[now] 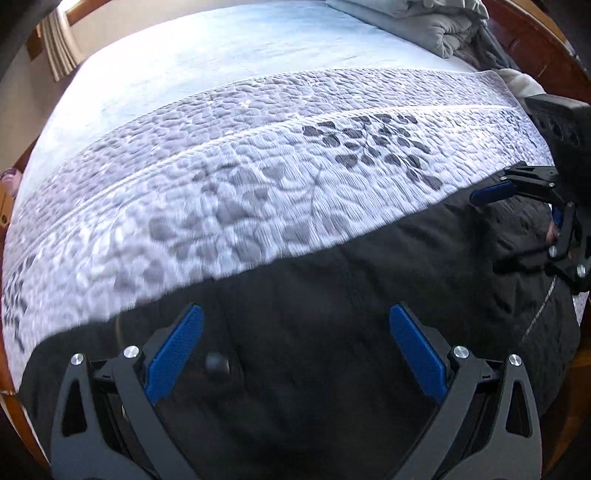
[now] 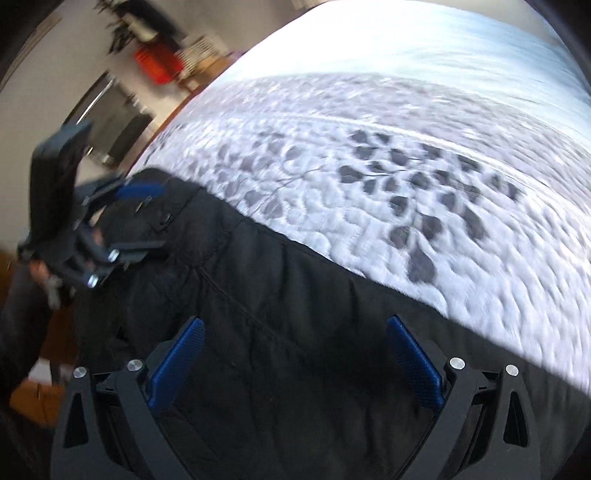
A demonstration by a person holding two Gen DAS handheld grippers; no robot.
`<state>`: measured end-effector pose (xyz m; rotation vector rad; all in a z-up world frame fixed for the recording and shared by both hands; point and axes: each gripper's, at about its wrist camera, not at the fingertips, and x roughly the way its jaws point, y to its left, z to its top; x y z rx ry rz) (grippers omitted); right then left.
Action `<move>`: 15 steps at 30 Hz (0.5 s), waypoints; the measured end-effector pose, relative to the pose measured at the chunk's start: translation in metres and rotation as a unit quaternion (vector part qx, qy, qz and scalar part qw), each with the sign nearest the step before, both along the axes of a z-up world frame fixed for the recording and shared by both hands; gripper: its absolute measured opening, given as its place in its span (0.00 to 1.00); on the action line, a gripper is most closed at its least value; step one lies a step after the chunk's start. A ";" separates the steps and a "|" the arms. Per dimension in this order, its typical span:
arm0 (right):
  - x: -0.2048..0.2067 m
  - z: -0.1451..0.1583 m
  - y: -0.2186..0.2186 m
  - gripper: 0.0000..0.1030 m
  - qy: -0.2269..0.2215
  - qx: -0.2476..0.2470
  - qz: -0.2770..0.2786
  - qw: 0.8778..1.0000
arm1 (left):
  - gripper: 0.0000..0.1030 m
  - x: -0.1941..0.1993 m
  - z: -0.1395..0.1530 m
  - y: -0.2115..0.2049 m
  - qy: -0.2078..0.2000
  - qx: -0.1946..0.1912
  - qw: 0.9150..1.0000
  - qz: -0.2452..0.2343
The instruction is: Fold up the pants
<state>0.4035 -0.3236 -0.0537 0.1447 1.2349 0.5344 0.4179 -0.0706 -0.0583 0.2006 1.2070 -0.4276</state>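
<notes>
Black pants point(image 1: 332, 295) lie spread along the near edge of a bed, on a white quilt with a grey leaf pattern point(image 1: 221, 177). My left gripper point(image 1: 295, 317) hovers over the dark fabric, open, nothing between its blue pads. In the same view the right gripper point(image 1: 517, 225) shows at the far right over the pants, also open. In the right wrist view the pants point(image 2: 277, 314) fill the lower left, and my right gripper point(image 2: 295, 328) stands open above them. The left gripper point(image 2: 144, 218) appears at the left edge, open, over the pants' end with a button.
A pale blue sheet point(image 1: 221, 48) covers the far part of the bed. Folded grey bedding point(image 1: 436, 26) is piled at the far right, by a wooden bed frame point(image 1: 535, 48). A curtain point(image 1: 59, 44) hangs at the far left. Furniture and a red object point(image 2: 155, 66) stand beyond the bed.
</notes>
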 end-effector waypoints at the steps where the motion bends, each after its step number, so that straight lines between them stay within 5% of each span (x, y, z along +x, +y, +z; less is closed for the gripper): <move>1: 0.006 -0.003 0.002 0.96 0.001 -0.001 0.010 1.000 | 0.97 0.006 -0.003 0.000 0.003 0.002 1.000 0.003; 7: 0.035 -0.021 -0.005 0.96 0.016 0.027 0.022 0.999 | 0.97 0.036 -0.026 -0.003 0.030 0.005 0.999 0.029; 15: 0.039 -0.035 0.003 0.97 0.029 0.013 0.078 0.996 | 0.97 0.040 -0.037 -0.023 0.035 0.023 0.999 -0.032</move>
